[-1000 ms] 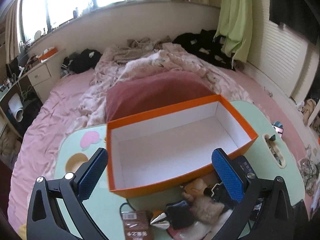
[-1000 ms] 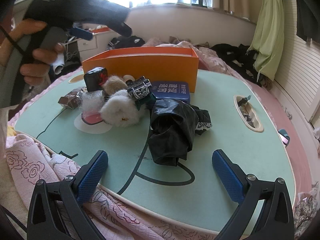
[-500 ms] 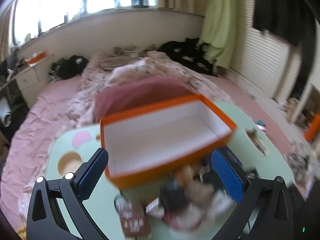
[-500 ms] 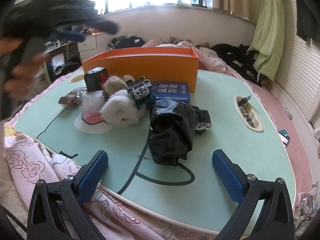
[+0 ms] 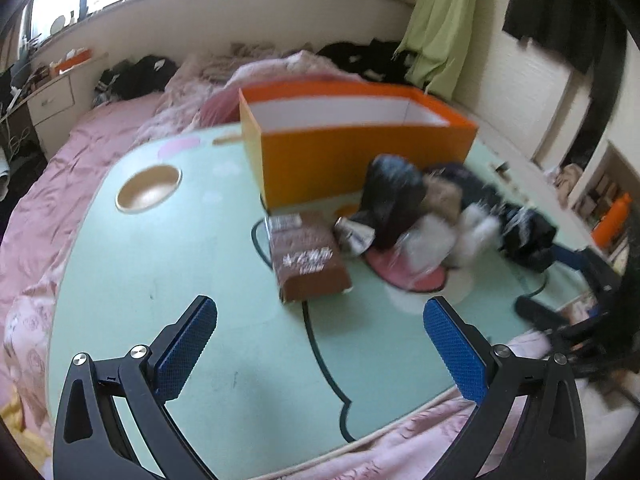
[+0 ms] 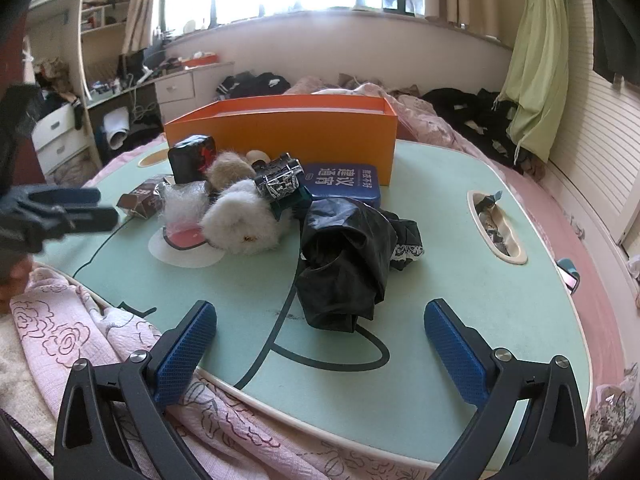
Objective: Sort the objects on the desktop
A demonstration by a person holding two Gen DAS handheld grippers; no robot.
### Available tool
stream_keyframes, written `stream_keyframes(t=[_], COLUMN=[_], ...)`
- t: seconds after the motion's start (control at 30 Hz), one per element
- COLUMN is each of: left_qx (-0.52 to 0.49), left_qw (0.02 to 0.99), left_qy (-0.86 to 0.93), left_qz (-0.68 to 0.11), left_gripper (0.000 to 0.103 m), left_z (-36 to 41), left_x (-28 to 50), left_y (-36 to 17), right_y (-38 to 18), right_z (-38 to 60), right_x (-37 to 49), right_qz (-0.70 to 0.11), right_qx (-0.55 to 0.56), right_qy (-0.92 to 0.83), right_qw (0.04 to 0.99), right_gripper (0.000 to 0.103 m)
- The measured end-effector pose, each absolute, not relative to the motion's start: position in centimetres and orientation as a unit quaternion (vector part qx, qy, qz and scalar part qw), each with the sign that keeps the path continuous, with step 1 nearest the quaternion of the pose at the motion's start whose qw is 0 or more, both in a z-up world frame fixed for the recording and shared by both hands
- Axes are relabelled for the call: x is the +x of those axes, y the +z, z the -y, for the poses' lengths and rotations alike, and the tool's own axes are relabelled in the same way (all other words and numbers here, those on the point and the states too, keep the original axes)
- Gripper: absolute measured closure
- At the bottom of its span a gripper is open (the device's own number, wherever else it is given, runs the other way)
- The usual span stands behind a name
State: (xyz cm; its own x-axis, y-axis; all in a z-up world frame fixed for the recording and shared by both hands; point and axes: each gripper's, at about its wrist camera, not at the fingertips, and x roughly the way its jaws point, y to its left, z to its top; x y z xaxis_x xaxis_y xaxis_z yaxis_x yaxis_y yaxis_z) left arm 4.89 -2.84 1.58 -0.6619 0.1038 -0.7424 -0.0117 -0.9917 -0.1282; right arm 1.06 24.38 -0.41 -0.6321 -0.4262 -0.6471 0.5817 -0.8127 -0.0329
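In the left wrist view, the left gripper (image 5: 320, 344) has swung down and round since a second ago: then it looked straight into the orange box (image 5: 360, 160) from above, and now it hangs low over the green table (image 5: 160, 280), with the box up at about 12 o'clock and seen from its outer side wall. Its tongs stand wide apart and hold nothing. Directly ahead, between the blue pads at 12 o'clock and nearest of all the clutter, lies the brown carton (image 5: 310, 258); the crumpled foil wrapper (image 5: 354, 234) sits just beside it, and the fluffy white toy (image 5: 440, 236) and black bundle spread off toward 2 o'clock, all blurred by the motion. That drop suggests the carton is the first thing lined up for pickup, though no object has gone into the box yet. In the right wrist view, the right gripper (image 6: 320, 344) has not shifted; its tongs are spread wide and empty at the table's near edge. The black plastic bag (image 6: 344, 264) lies straight ahead at 12 o'clock, the blue tin (image 6: 342, 182) behind it touching the box front, the toy pile at 11 o'clock. The left gripper now shows low at 9 o'clock, where earlier it was raised high, so sorting is only starting.
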Motion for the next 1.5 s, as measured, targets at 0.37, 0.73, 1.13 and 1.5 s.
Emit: stream_keyframes(t=[0.37,0.73,1.13,1.5], left_qx=[-0.419,-0.417,-0.417,-0.387], left_qw=[0.019,0.021,0.020,-0.004], left_qy=[0.907,0.908,0.909,0.920], left_qz=[0.023,0.024,0.023,0.053], left_gripper=[0.000,0.000,0.000,0.002], left_z=[1.5,1.8,1.8,3.4], left_x=[4.2,3.9,3.8,4.3], left_y=[-0.2,-0.1,0.1,1.0], right_y=[0.3,2.6,1.4,1.5], right_z=[-25.7,-24.1,-24.1,-25.1], right_x=[0.4,-2.6,-2.9,-1.7], right_qz=[-0.070,-0.031,-0.025,-0.012], right_qx=[0.316,0.335,0.354,0.328], right_qy=[-0.910,-0.916,-0.910,-0.919], right_qw=[0.261,0.220,0.215,0.220], right_gripper=[0.000,0.003,0.067,0.068])
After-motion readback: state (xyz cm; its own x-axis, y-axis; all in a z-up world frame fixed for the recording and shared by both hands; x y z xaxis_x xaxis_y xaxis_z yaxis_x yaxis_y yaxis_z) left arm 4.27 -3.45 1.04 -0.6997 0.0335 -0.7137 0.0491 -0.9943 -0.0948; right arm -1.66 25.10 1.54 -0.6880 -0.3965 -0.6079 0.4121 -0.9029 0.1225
